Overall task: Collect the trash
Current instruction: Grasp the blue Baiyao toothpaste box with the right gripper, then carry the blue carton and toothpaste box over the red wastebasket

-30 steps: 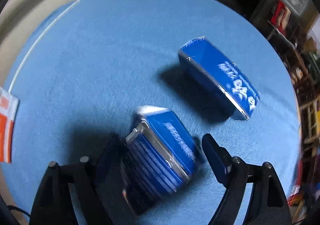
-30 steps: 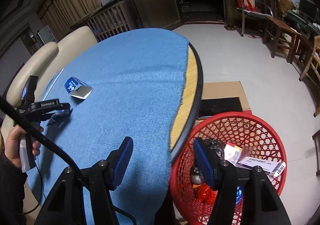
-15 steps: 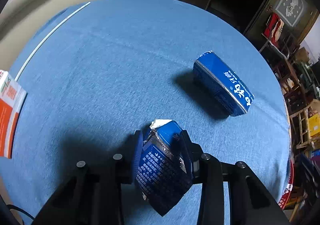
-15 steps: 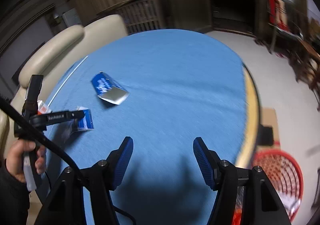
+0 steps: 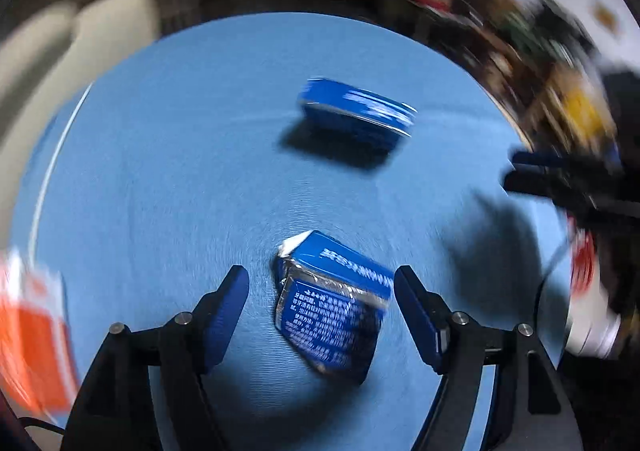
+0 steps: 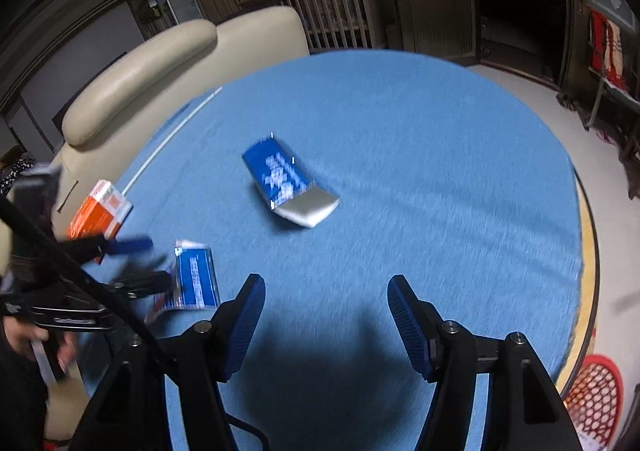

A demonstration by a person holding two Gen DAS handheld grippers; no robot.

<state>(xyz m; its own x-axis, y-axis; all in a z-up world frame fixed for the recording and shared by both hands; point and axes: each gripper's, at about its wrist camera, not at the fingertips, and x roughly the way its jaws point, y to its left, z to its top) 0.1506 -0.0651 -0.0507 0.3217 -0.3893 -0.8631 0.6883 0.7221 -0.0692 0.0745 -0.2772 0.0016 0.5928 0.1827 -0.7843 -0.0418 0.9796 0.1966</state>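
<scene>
Left claw (image 5: pixel 322 315) has just been opening, spread around the crushed carton (image 5: pixel 332 307), pads clear. Right claw (image 6: pixel 324 315) is spread, empty. Next we must re-pinch the carton for the red basket (image 6: pixel 596 391).

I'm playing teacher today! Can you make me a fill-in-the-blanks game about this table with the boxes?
1. The tablecloth is ____.
2. The box between the left gripper fingers is ____.
3. The basket on the floor is ____.
4. The right gripper holds ____.

Missing words: blue; blue; red; nothing
</scene>
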